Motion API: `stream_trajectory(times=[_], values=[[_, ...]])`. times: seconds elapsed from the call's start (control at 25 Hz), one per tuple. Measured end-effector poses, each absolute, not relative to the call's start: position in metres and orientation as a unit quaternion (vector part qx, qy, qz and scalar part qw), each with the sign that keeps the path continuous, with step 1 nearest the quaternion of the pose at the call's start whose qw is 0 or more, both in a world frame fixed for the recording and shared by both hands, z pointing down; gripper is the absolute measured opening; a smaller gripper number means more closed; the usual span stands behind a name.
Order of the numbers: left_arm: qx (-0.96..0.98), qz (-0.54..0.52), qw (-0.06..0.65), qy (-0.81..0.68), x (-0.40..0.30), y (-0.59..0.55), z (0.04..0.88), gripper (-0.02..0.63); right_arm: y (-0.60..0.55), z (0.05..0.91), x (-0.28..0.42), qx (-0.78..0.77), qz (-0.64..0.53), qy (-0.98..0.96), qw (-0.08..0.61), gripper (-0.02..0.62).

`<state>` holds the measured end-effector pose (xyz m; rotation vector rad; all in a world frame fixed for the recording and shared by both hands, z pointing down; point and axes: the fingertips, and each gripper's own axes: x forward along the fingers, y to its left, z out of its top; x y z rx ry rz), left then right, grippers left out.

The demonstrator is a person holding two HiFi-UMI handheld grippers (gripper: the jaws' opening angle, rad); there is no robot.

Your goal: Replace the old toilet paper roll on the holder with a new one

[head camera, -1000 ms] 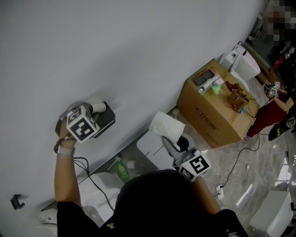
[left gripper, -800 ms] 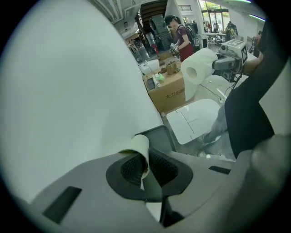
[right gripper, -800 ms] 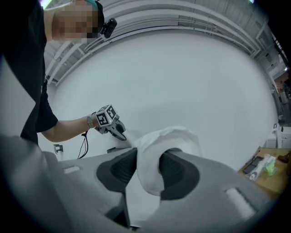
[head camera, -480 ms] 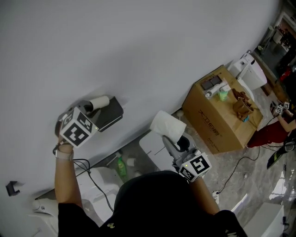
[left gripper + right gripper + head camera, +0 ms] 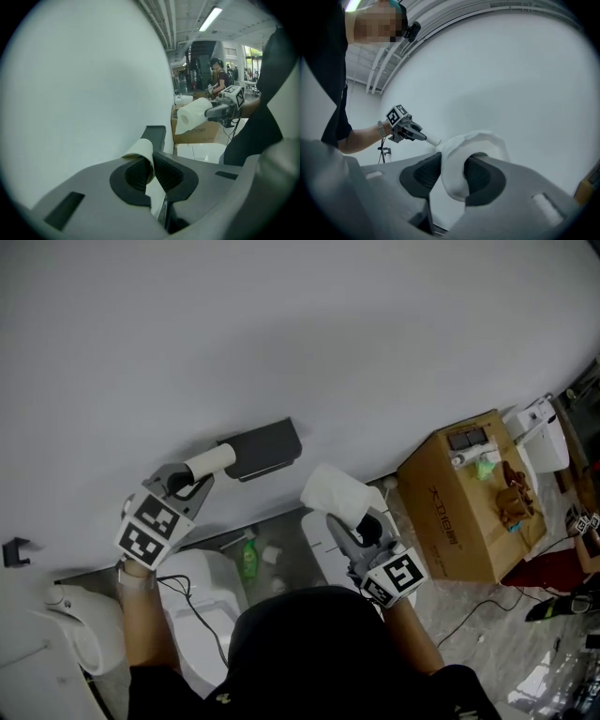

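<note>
1. Pinching the wall of the empty cardboard tube (image 5: 212, 462), the left gripper (image 5: 191, 485) has its fingers nearly closed, just beside the left end of the dark wall holder (image 5: 264, 446).
2. Right gripper (image 5: 349, 527) fingers, half open, clamp the new toilet paper roll (image 5: 330, 491) through its core, near the holder's lower right.

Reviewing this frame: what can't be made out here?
- Holder underside: head view, beneath its dark cover; left gripper view, behind the old tube.
- Right gripper tips: head view, buried in the new roll.
- Cardboard box print: head view, too small.
</note>
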<state>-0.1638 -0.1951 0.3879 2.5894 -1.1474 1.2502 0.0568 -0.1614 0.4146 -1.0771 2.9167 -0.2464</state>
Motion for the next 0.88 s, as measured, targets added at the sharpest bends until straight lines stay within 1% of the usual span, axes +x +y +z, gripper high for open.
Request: stream_trajectory(times=[0.16, 0.44, 0.72, 0.88], values=[[0.836, 0.358, 0.061, -0.411, -0.19, -0.168, 0.401, 0.032, -0.161, 0.419, 0.025, -0.306, -0.082, 0.948, 0.006, 0.144], [0.811, 0.317, 0.141, -0.47, -0.227, -0.121, 0.447, 0.032, -0.156, 0.426, -0.021, -0.249, -0.085, 0.965, -0.007, 0.144], [0.788, 0.26, 0.21, -0.517, -0.238, -0.091, 0.491, 0.032, -0.155, 0.428, -0.055, -0.215, -0.079, 0.973, -0.018, 0.144], [0.783, 0.23, 0.234, -0.528, -0.234, -0.08, 0.508, 0.032, -0.156, 0.428, -0.065, -0.205, -0.073, 0.976, -0.032, 0.144]])
